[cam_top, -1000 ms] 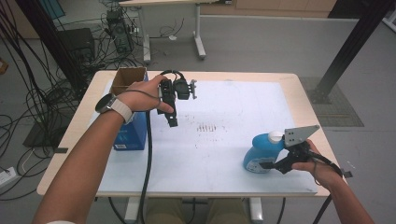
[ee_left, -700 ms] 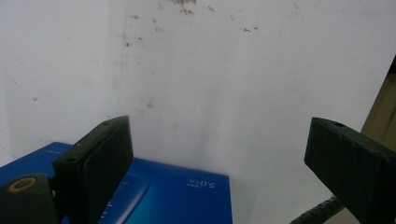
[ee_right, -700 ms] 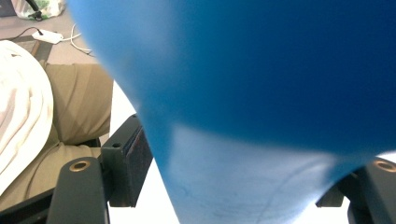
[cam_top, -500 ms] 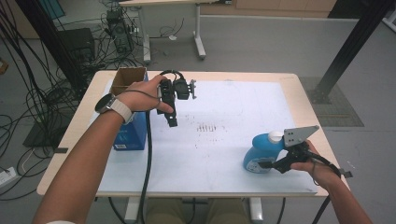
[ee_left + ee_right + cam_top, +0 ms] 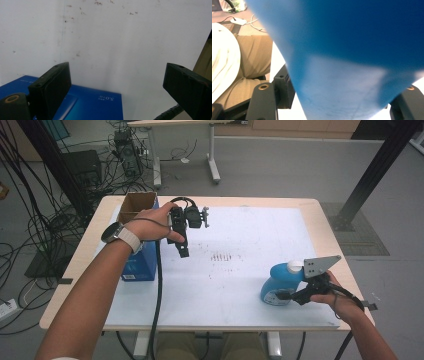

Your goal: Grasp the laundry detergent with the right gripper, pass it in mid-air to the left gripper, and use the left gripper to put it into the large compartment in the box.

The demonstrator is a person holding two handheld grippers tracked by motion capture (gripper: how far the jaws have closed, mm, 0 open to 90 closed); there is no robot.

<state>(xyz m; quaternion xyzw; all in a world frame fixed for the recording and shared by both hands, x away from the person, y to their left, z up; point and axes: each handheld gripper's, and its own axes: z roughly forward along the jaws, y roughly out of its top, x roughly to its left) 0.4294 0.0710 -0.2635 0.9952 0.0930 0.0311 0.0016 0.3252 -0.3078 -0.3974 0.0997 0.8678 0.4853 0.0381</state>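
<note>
High view first: we see a blue bottle [image 5: 278,282] with a white cap lying on its side at the near right of the white table [image 5: 250,235], and our right gripper [image 5: 292,296] has its jaws on the bottle's lower part. Those jaws have just been closing with the bottle between them, and in the right gripper view the blue bottle [image 5: 342,62] sits squarely between the two black jaws, pressed at both sides, so we read it as gripped. Our right hand [image 5: 332,292] holds the gripper near the table's right edge, a grey plate on top of it. Well apart, at the far left, our left hand [image 5: 155,222] holds the left gripper [image 5: 184,251] above the table with its jaws pointing toward us. In the left gripper view its jaws stand wide apart with nothing between them, over the bare white surface. A blue box [image 5: 140,265] lies just beside that gripper on the left side of the table, and a brown cardboard box [image 5: 136,202] stands behind it at the far left corner. Faint reddish marks [image 5: 222,256] dot the middle of the table.
</note>
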